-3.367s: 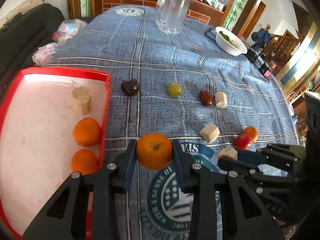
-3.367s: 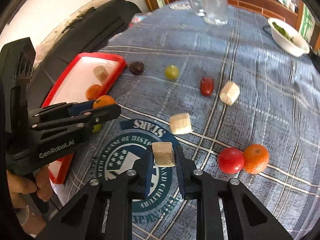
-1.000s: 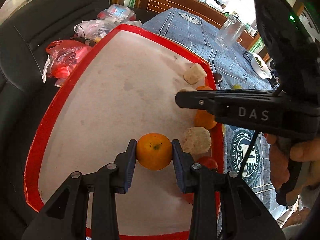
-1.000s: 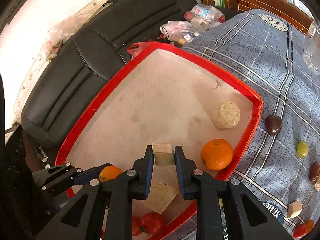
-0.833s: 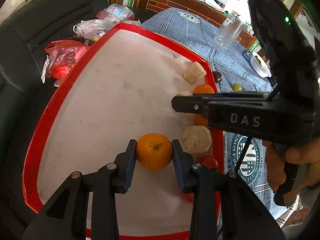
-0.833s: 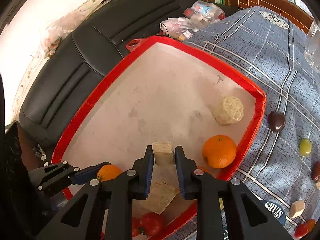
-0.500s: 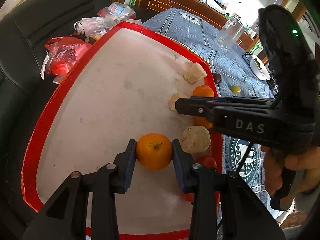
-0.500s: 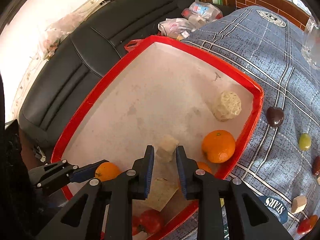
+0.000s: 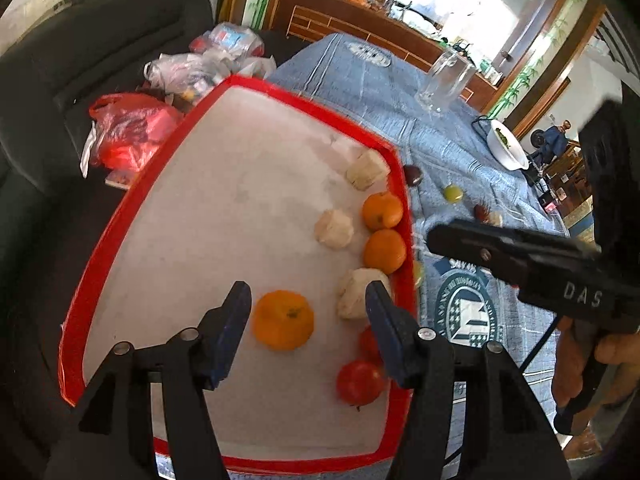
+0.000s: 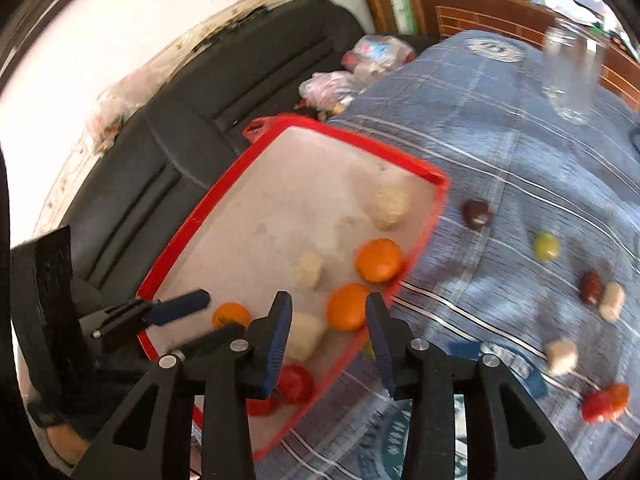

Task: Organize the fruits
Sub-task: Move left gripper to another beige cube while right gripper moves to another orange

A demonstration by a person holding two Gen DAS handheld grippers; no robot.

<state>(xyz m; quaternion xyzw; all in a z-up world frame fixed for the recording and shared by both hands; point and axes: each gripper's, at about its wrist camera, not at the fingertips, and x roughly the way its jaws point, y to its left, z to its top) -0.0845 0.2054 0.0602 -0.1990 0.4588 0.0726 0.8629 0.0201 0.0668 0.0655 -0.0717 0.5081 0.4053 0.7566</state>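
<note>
A red-rimmed tray lies at the table's left edge. My left gripper is open above it; an orange lies loose on the tray between its fingers. My right gripper is open and empty over the tray's near right side. The tray also holds two more oranges, pale cubes, and tomatoes. On the cloth lie a dark fruit, a green fruit, a tomato and an orange.
A black sofa with plastic bags runs along the left. A glass pitcher and a white bowl stand far back on the blue checked tablecloth. More pale cubes lie on the cloth.
Both grippers opened. The left let its orange go onto the tray; the right dropped its pale cube into the tray and pulled back toward the table.
</note>
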